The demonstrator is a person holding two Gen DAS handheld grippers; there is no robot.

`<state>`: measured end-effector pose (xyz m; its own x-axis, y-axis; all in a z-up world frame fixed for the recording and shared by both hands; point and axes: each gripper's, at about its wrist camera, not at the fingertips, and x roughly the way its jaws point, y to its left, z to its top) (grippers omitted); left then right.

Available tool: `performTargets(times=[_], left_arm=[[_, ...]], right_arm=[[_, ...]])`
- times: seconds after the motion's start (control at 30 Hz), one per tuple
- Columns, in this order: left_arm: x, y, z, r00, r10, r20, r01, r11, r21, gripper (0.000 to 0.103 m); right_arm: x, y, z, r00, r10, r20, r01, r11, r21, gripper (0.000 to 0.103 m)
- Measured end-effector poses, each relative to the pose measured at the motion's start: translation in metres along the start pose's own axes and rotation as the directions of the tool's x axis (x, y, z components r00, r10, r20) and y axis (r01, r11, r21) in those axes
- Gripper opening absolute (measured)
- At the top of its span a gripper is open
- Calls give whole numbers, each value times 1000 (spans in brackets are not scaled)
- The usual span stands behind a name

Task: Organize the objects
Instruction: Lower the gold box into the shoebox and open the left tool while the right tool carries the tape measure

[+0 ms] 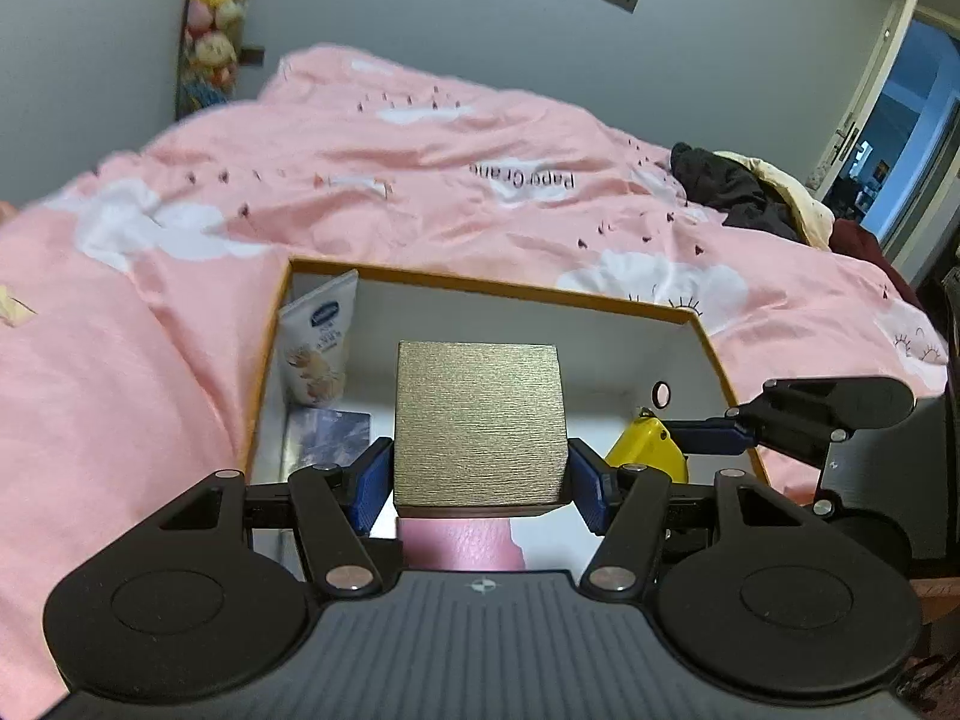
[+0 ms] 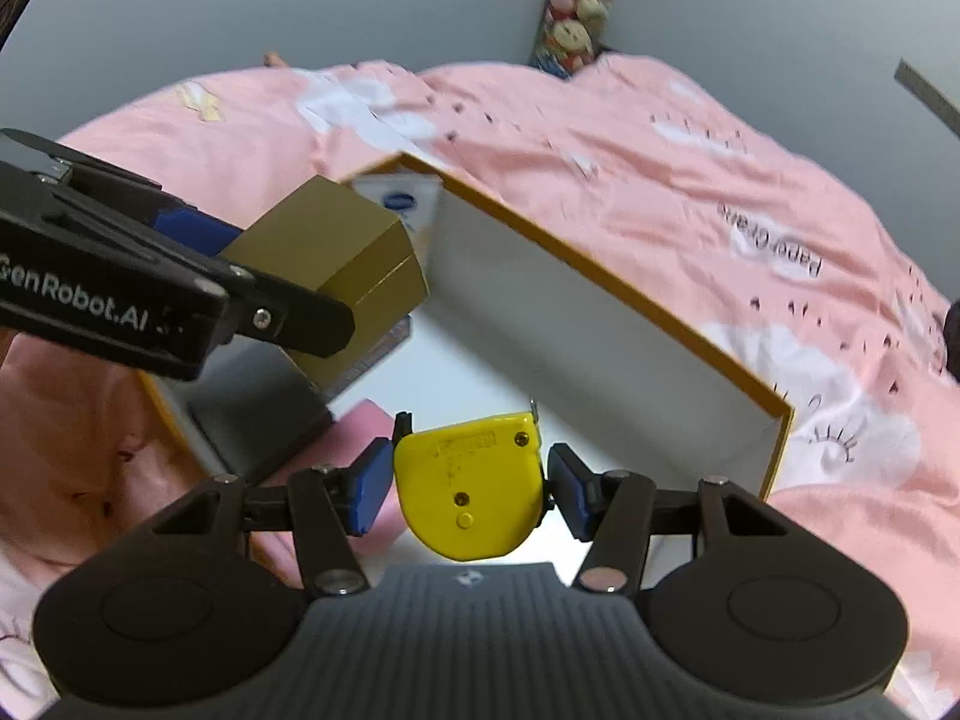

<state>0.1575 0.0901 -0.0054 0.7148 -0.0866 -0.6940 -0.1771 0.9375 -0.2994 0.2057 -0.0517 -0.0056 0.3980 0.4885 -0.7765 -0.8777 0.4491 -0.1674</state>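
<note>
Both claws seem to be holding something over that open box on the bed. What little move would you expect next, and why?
Probably the left claw lowers its gold box onto the bare white floor of the orange-rimmed box and lets go. It already hangs over the opening, with a tube and a card at the left and the right claw holding the yellow tape measure at the right, so the middle looks free.

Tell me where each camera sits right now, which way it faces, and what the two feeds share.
Left wrist: rides the left claw, looking along its fingers into the open storage box on the pink bed; claw shut on the gold box; the right claw's finger shows at right.
Right wrist: rides the right claw, facing the same storage box from its other end; it grips the yellow tape measure; the left claw enters at left.
Shared: storage box, gold box, tape measure, white tube, bedspread.
</note>
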Motion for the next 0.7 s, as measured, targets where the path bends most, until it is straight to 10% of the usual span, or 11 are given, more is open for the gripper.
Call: performTargets(times=[0.7], left_arm=[[115, 13, 14, 970, 67, -235, -78, 996, -37, 70]], right_arm=[[60, -62, -1, 993, 63, -100, -37, 970, 240, 58]])
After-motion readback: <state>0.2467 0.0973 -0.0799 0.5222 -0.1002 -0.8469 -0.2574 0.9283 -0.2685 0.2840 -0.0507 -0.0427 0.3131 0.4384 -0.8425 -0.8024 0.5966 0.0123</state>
